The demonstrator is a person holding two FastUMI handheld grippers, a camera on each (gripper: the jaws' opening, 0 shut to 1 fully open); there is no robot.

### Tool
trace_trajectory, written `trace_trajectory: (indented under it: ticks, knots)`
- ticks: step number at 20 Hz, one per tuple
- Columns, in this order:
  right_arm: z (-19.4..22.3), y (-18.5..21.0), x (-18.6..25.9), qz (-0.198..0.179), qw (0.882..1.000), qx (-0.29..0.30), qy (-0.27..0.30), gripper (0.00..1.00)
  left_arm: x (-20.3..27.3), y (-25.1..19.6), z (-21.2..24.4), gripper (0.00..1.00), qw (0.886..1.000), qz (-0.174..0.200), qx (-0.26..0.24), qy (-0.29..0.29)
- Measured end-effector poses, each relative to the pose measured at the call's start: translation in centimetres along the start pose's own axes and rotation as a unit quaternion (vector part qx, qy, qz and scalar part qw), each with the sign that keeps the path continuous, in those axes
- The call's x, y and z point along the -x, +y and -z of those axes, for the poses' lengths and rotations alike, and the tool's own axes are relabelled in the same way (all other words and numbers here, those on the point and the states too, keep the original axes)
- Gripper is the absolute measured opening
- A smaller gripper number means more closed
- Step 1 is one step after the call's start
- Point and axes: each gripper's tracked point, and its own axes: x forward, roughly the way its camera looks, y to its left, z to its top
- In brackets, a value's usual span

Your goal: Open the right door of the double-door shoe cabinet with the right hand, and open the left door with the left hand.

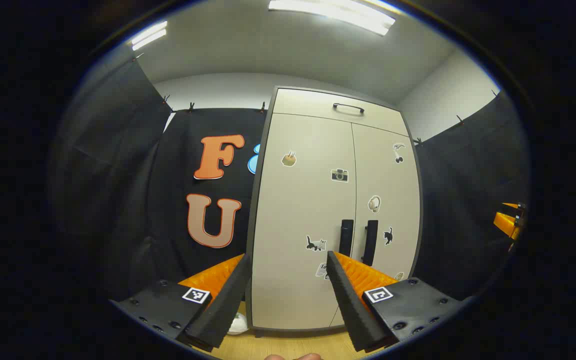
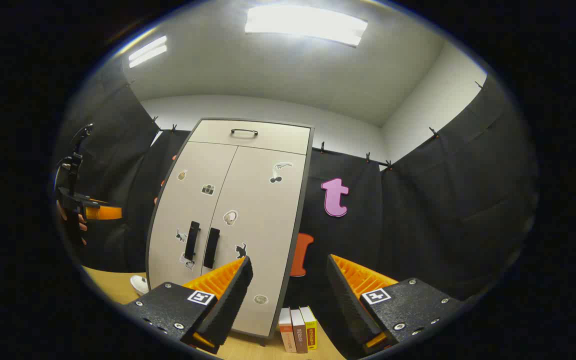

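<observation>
Wooden floor [image 2: 113, 285] holds three books [image 2: 298, 329] beside the shut cabinet [image 2: 248, 210]; both tongs spread.

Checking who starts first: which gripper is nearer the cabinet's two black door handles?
Probably left. The left gripper faces the cabinet front, and the door handles loom just above it. The right gripper sits off to the cabinet's right, where they look smaller.

both tongs, left tongs [image 1: 288, 292] and right tongs [image 2: 288, 295], look the same: chunky black plates dotted with silver screws, a little square black-and-white marker stuck on each side, ribbed orange bits behind wedge-shaped fingers, and spread wide with nothing between them
</observation>
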Motion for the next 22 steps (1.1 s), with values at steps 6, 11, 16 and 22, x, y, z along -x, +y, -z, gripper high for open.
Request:
trace_trajectory:
  ticks: [6, 11, 16, 22]
  knots:
    - [-0.2, 0.3, -0.2, 0.008, 1.000, 0.013, -0.003, 0.91, 0.4, -0.9, -0.5, 0.96, 1.000, 0.010, -0.008, -0.006]
    - [0.8, 1.6, -1.2, -0.006, 1.000, -0.002, 0.009, 0.88, 0.1, -1.6, -0.2, 0.96, 1.000, 0.025, -0.008, -0.001]
    - [0.2, 2.3, -1.6, -0.018, 1.000, -0.022, -0.006, 0.88, -0.2, -0.9, 0.0, 0.96, 1.000, 0.020, -0.004, 0.000]
    - [0.8, 5.6, -2.3, -0.047, 0.999, -0.012, -0.004, 0.88, 0.0, -0.7, 0.4, 0.96, 1.000, 0.024, 0.000, -0.002]
